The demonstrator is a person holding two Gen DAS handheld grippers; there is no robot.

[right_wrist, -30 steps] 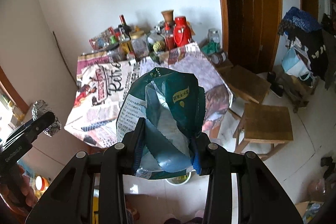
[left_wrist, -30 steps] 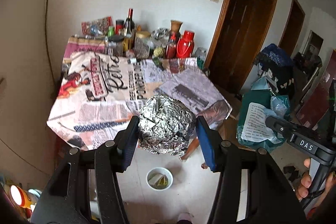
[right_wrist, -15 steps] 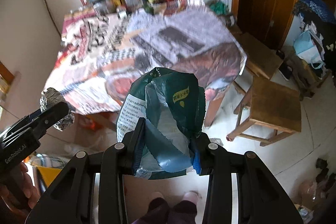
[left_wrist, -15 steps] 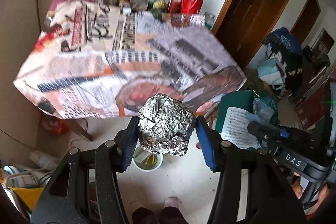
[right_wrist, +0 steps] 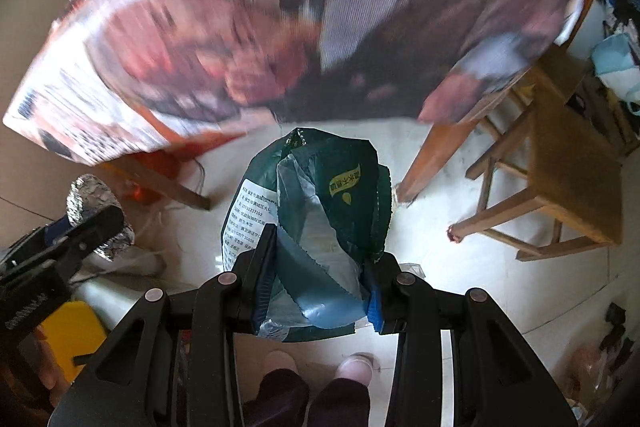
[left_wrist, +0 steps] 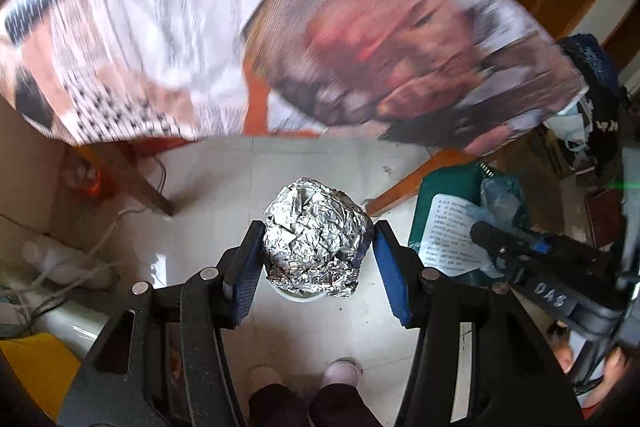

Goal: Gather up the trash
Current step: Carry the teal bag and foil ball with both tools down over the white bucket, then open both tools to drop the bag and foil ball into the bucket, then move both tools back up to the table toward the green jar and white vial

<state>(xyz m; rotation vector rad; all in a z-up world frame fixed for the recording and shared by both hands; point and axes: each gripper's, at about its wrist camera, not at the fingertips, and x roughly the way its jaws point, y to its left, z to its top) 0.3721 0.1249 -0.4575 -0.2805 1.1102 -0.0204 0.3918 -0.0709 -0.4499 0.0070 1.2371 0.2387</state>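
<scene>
Nearest the left gripper, a crumpled foil ball sat clamped between its two blue-padded fingers, filling the gap between them and bulging forward past the tips. Directly beneath the ball, the rim of a small white tub peeked out on the pale tiled floor, and the person's two slippered feet showed at the lower edge behind the jaws. To the right of this tool, the other gripper's dark body crossed the view with a green packet pressed against it. The right gripper was likewise clenched, its fingers pinching a crumpled green snack bag with a white printed label and a yellow logo; the bag stood up out of the jaws and hid the floor just ahead of them. Off to that tool's left, the left gripper and its foil ball appeared again, above a yellow object low in the corner. Farther ahead of both tools, wooden table legs stood on the tiles, with a white cable trailing on the left. To the right of the right gripper stood a wooden stool. Farthest, above both tools, the table's printed newspaper-style cloth spread across the view, blurred.
</scene>
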